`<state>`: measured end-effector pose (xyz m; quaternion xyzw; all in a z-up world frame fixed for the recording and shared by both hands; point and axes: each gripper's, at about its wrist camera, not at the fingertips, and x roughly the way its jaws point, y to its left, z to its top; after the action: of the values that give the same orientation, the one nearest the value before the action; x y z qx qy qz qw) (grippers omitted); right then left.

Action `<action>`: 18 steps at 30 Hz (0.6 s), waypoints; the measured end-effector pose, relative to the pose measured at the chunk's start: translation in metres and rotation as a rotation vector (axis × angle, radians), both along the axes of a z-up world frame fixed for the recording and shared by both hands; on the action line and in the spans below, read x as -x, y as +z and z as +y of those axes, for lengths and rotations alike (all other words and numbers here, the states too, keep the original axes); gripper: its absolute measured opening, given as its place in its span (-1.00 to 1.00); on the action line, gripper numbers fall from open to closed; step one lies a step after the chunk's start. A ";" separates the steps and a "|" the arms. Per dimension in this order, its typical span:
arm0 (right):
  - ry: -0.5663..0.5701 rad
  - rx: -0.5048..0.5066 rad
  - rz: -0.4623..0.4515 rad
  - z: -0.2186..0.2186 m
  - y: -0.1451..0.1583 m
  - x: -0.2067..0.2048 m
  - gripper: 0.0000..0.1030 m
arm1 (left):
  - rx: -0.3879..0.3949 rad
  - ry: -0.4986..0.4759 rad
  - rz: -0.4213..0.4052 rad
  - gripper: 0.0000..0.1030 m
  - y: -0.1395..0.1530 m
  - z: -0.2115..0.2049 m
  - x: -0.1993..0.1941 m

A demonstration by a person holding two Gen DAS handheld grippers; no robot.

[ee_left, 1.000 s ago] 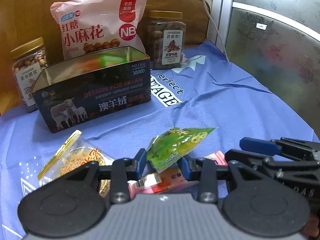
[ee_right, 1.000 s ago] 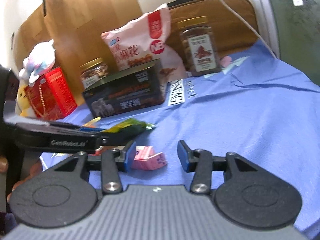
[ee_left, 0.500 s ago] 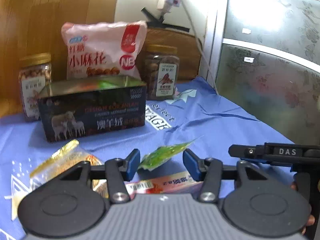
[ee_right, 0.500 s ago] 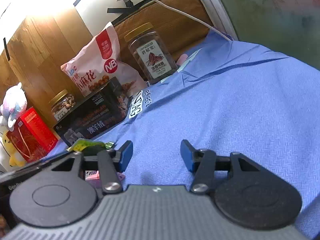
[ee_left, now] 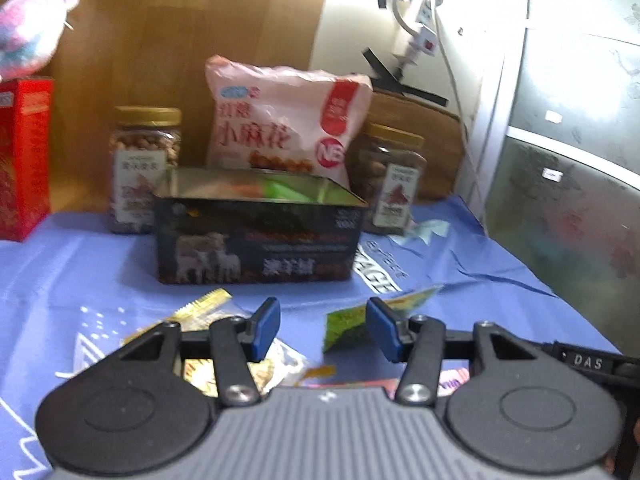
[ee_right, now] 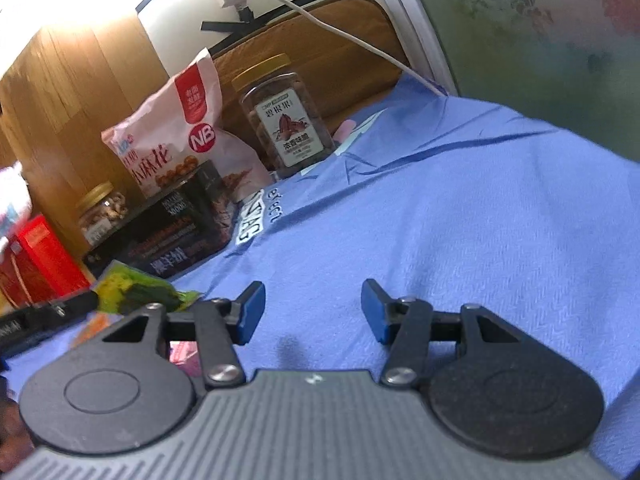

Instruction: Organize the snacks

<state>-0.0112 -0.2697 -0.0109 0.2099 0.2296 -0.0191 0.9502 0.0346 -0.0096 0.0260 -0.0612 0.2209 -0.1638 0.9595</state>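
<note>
Snacks are lying loose on the blue cloth (ee_right: 460,208) in front of you, and some are already sitting in the open dark tin (ee_left: 256,240): something green and something orange are showing above its rim, though blur is hiding what they are. Behind the tin a pink snack bag (ee_left: 280,128) is standing upright between two gold-lidded jars, the left jar (ee_left: 142,168) holding pale round pieces and the right jar (ee_left: 390,184) holding darker nuts. A red box (ee_left: 22,156) is standing at the far left.

Your left gripper (ee_left: 322,330) is hanging with its jaws apart and nothing pressed between the pads; the green packet (ee_left: 368,314) is showing just beside and behind the right pad. A second ago those jaws were clamped on that packet, and they have just been opening. A yellow packet (ee_left: 204,308) is lying under the left finger.

Your right gripper (ee_right: 312,312) is also standing open over bare cloth, gripping nothing. Its jaws have just been opening too, and the pink packet (ee_right: 185,354) that was lying between them earlier is now peeking out beneath the left finger.

Only the left view is looking down into the tin and showing its contents; the right view is seeing just the tin's outer wall, but it is showing the green packet against the tip of your left gripper.
</note>
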 end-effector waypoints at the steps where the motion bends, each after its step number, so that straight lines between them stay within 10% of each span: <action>1: -0.005 0.006 0.002 0.001 0.000 0.000 0.09 | -0.006 0.010 -0.010 -0.06 0.000 0.001 0.000; 9: -0.015 0.007 -0.002 -0.001 -0.001 0.001 0.12 | -0.017 0.056 -0.039 -0.04 -0.004 0.002 -0.001; 18: 0.049 -0.020 -0.023 -0.001 0.000 0.001 0.59 | -0.015 0.203 -0.129 0.05 0.000 0.020 -0.001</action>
<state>-0.0120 -0.2705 -0.0106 0.2138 0.2239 0.0089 0.9508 0.0354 0.0100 0.0256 -0.0655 0.1526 -0.0675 0.9838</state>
